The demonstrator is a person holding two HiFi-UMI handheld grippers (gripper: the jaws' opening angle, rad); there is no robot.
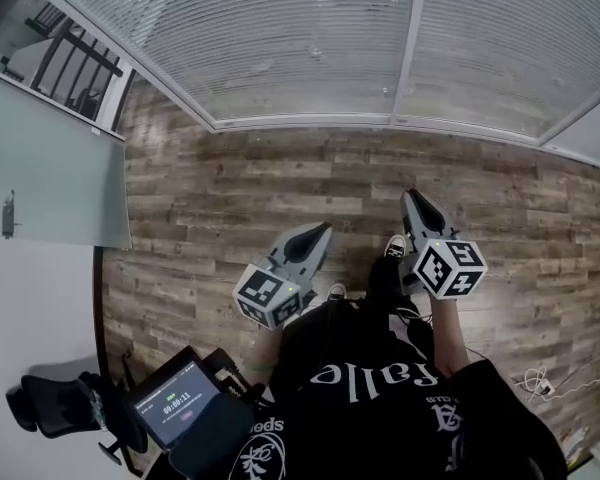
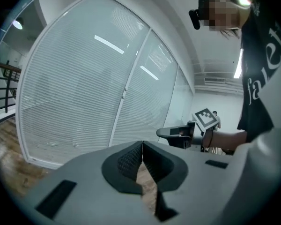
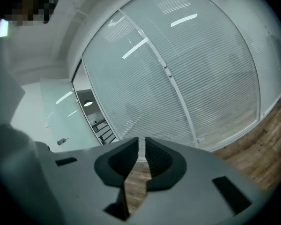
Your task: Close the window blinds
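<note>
Two grippers held low in front of the person, blinds hanging down over the window ahead

Closest in, a tablet with a lit screen sits at the person's left, beside a black office chair. The left gripper points forward with its jaws pressed together and nothing in them. The right gripper is level with it, jaws parted by a thin slit and empty. Beyond both runs bare wooden floor. Farthest off, the window blinds are lowered to the sill across both panes, well apart from either gripper; their slats look turned nearly flat, though that is hard to judge from here
</note>
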